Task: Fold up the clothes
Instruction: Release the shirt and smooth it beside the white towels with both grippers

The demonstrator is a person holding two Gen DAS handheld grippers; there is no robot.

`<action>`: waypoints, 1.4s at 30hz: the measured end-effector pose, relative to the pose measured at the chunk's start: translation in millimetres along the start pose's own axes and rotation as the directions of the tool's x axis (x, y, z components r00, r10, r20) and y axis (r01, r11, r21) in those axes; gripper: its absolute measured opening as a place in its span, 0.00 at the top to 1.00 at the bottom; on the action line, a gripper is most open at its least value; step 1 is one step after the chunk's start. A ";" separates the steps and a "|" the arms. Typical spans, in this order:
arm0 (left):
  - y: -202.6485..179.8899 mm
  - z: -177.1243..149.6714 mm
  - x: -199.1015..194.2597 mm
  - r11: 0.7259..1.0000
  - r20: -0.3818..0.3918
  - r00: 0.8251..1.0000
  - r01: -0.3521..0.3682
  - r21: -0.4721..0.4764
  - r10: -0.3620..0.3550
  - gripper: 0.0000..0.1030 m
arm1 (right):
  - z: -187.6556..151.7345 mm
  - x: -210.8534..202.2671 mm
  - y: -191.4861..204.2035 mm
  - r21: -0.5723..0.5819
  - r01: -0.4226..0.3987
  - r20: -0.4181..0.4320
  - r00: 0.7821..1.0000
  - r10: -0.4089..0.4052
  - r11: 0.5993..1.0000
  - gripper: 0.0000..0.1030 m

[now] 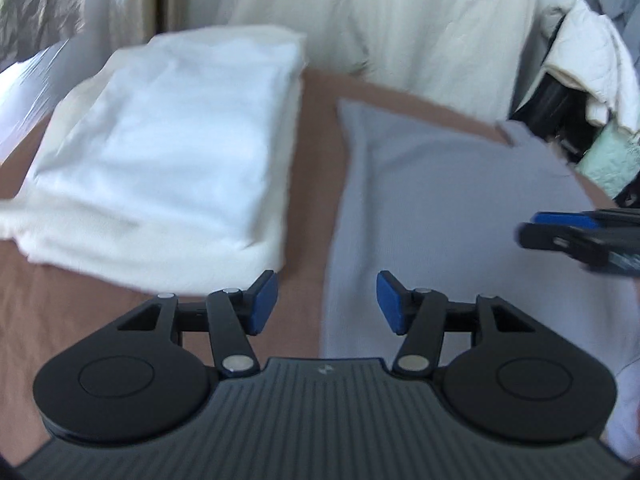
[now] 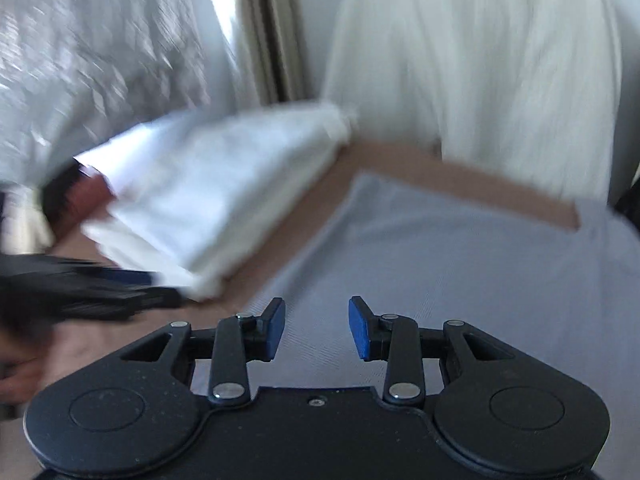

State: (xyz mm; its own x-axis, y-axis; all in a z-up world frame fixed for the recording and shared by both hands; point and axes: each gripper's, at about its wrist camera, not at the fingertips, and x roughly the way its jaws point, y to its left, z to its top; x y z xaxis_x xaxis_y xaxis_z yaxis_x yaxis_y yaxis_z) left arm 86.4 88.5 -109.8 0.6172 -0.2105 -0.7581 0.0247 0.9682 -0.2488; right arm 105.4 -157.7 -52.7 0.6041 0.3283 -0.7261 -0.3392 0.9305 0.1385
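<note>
Left tool (image 1: 326,302): jaws parted, nothing held between pads.
Right tool (image 2: 317,328): jaws parted, nothing gripped.
Pale blue garment (image 1: 440,208): laid flat on brown counter (image 1: 312,128), beneath both tools.
White folded stack (image 1: 160,152): placed just beside garment, on left.
White curtain (image 2: 480,60): hung behind counter.

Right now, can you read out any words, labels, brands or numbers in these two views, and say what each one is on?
No readable text in either view.
Small pale mark on the ribbed grey body of the left gripper: too small and blurred to read.
Folded white cloth stack and light blue garment: no label showing.
</note>
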 end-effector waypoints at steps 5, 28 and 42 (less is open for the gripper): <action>25.1 -0.2 22.7 0.983 -0.094 0.995 0.007 -0.182 -0.024 0.48 | -5.6 68.2 -33.2 0.226 0.000 -0.048 0.999 0.011 0.974 0.61; 33.9 -1.9 85.3 0.995 -0.110 0.991 0.074 -0.062 -0.080 0.47 | 37.2 134.0 -13.8 -0.107 -0.026 0.036 0.999 0.030 0.994 1.00; 24.4 -10.7 61.0 0.993 -0.080 0.990 0.110 -0.030 -0.112 0.47 | 61.3 95.8 10.1 -0.021 -0.109 0.107 0.988 0.111 0.994 1.00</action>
State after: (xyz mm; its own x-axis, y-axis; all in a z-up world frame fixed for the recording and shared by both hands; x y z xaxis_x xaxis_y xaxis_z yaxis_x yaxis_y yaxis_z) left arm 116.2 97.9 -168.6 0.5453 -0.3282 -0.7713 0.0691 0.9346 -0.3489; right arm 204.0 -106.9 -79.5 0.6363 0.4449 -0.6302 -0.4184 0.8854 0.2026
